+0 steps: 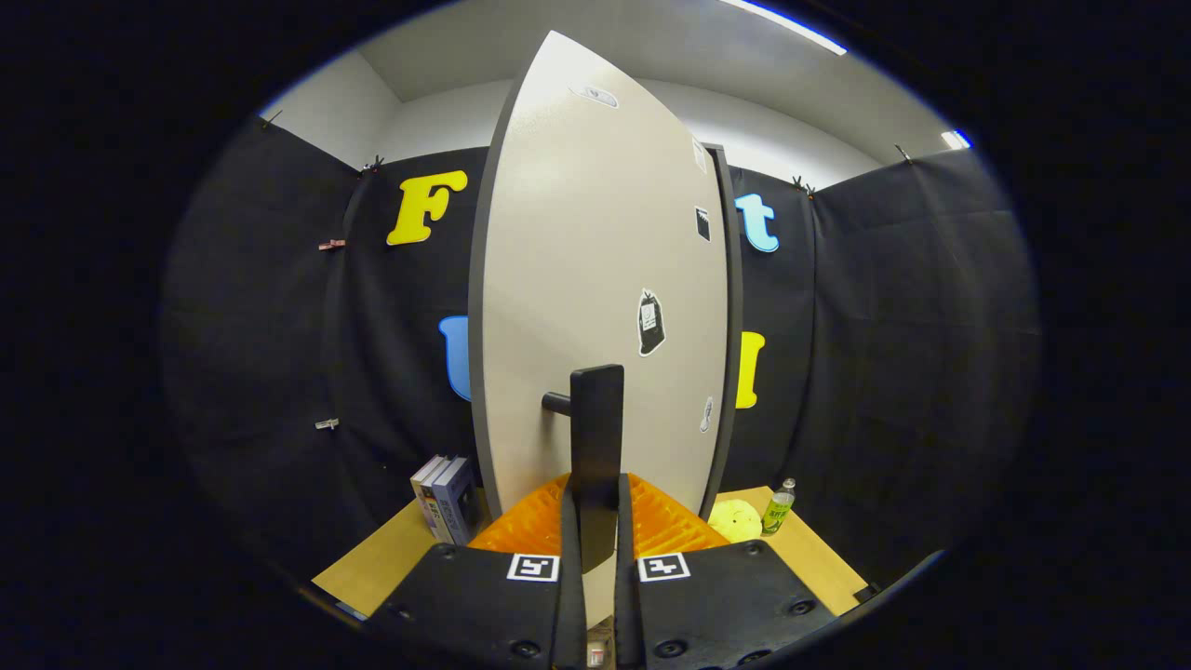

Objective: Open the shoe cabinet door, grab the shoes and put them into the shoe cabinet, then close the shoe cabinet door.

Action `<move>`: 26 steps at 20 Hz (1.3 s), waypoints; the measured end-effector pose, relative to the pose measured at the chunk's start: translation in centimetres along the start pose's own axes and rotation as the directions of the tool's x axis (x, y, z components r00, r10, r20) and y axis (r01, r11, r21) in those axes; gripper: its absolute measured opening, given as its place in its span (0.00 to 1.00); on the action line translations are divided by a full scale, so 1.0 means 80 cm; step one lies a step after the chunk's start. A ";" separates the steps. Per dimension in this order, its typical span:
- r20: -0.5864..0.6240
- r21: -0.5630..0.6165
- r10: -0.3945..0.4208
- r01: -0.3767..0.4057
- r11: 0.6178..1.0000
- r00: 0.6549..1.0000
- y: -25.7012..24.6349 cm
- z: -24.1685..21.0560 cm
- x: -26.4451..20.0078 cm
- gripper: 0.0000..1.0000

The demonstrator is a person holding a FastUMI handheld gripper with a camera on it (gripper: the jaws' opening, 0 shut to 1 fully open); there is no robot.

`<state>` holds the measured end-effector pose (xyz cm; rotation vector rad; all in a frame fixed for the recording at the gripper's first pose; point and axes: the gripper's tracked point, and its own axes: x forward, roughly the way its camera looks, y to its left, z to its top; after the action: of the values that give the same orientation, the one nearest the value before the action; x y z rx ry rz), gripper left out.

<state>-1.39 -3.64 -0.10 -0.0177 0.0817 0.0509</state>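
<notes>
The shoe cabinet door (595, 261) is a tall pale panel with a dark edge, standing close in front of me and seen at a slant. Small stickers dot its face. A dark vertical bar handle (596, 419) stands off the door on a short peg. My gripper (595, 498) is shut on the lower part of this handle, with one finger pressed against each side. The handle's upper end rises above the fingertips.
The cabinet stands on a wooden tabletop (819, 558). To the left of the door, several books (447, 507) stand upright. To the right lie a yellow round object (735, 519) and a green bottle (778, 507). Black cloth walls close in behind.
</notes>
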 end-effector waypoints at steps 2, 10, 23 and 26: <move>-0.008 -0.002 -0.012 0.012 1.000 1.000 -0.015 0.000 -0.008 0.16; -0.054 -0.026 -0.136 0.135 0.990 0.989 -0.096 -0.020 -0.035 0.15; 0.024 0.033 -0.106 0.106 0.994 0.994 -0.234 -0.011 -0.058 0.06; 0.000 0.036 -0.049 0.049 0.998 0.999 -0.247 -0.012 -0.058 0.06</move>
<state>-5.07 -23.63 -0.34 0.0162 0.0813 0.0001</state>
